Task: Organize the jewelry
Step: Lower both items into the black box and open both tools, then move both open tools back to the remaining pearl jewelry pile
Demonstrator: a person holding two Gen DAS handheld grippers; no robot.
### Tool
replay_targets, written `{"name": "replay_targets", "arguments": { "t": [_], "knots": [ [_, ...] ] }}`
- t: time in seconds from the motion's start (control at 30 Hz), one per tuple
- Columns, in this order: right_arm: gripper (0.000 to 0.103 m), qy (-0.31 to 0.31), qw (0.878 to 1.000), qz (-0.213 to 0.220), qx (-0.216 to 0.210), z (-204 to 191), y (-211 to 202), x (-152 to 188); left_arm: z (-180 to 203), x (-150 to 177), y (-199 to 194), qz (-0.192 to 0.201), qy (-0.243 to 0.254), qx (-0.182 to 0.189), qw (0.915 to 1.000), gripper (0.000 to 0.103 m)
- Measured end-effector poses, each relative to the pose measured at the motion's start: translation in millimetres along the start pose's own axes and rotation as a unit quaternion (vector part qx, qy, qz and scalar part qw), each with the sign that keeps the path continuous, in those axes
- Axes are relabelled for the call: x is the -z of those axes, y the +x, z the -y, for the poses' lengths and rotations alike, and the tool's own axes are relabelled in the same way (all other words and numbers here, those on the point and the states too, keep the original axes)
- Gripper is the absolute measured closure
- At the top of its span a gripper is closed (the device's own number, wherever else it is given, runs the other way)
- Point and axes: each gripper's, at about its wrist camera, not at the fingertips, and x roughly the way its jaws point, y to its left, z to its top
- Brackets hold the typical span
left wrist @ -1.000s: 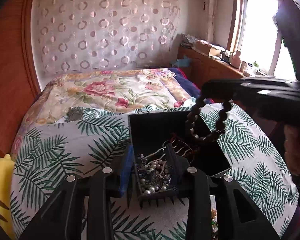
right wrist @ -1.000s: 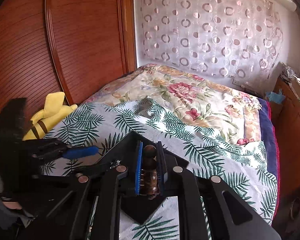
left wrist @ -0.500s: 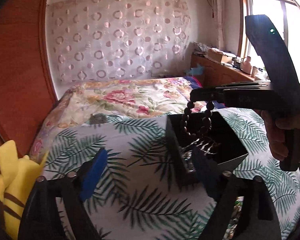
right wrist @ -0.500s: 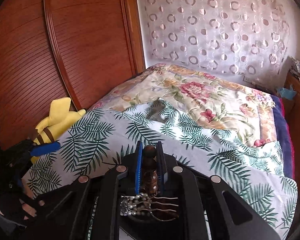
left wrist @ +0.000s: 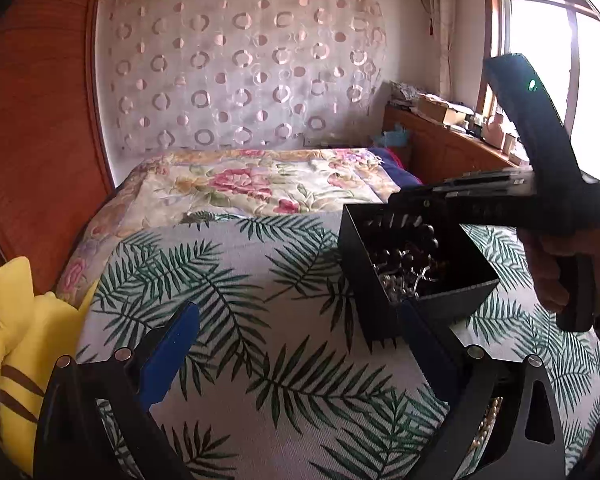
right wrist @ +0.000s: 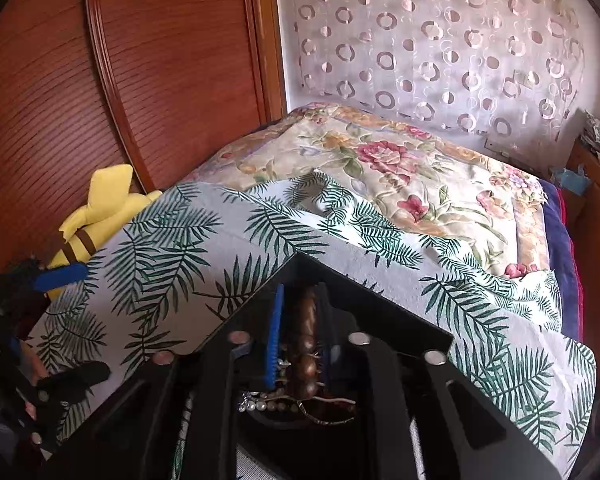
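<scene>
— Black box point(left wrist: 384, 280) on the palm-print cloth point(left wrist: 259, 280): where's the bead bracelet point(right wrist: 306, 344)?
— Inside it, pinched tight by the right gripper point(right wrist: 300, 344), over pearls point(right wrist: 255, 405).
— Left gripper point(left wrist: 300, 344)?
— Spread wide, holding nothing, near the box.

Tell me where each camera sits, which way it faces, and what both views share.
Left wrist: on the open left tool, looking across the palm-print cloth at the black box; right tool and hand visible.
Right wrist: on the right tool, shut on the bead bracelet, looking down into the box.
Shared: box, cloth, yellow plush.
</scene>
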Motion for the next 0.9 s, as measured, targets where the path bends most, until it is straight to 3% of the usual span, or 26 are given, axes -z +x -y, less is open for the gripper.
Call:
{"name": "replay_targets", "arguments": {
  "t": [0.03,0.07,0.27,0.47,0.7,0.9],
  "knots": [
    [0.053,0.001,1.0,0.006,0.001,0.0,-4.0,1.2,0.9,2.6,-0.5,-0.002,0.0,0.003,1.0,0.007],
    [0.051,0.001,1.0,0.01,0.002,-0.2,-7.8,2.4,2.3,4.7,-0.2,-0.005,0.001,0.004,1.0,0.007],
    [0.051,-0.005,0.999,0.031,0.009,-3.9,-51.4,31.9,15.0,22.4,-5.1,-0.024,0.01,0.019,0.9995,0.007],
    [0.051,-0.008,0.999,0.024,0.03,-11.9,-90.0,100.4,34.4,41.0,-7.8,-0.044,0.026,0.042,0.9978,0.007],
    [0.051,0.011,0.999,-0.008,0.041,-15.6,-100.8,165.8,52.5,51.5,-4.9,-0.084,0.058,0.07,0.9923,0.007],
    [0.051,0.036,0.998,-0.023,0.037,-21.9,-96.2,194.5,66.9,59.8,-2.4,-0.1,0.077,0.079,0.9888,0.01]
  ]
}}
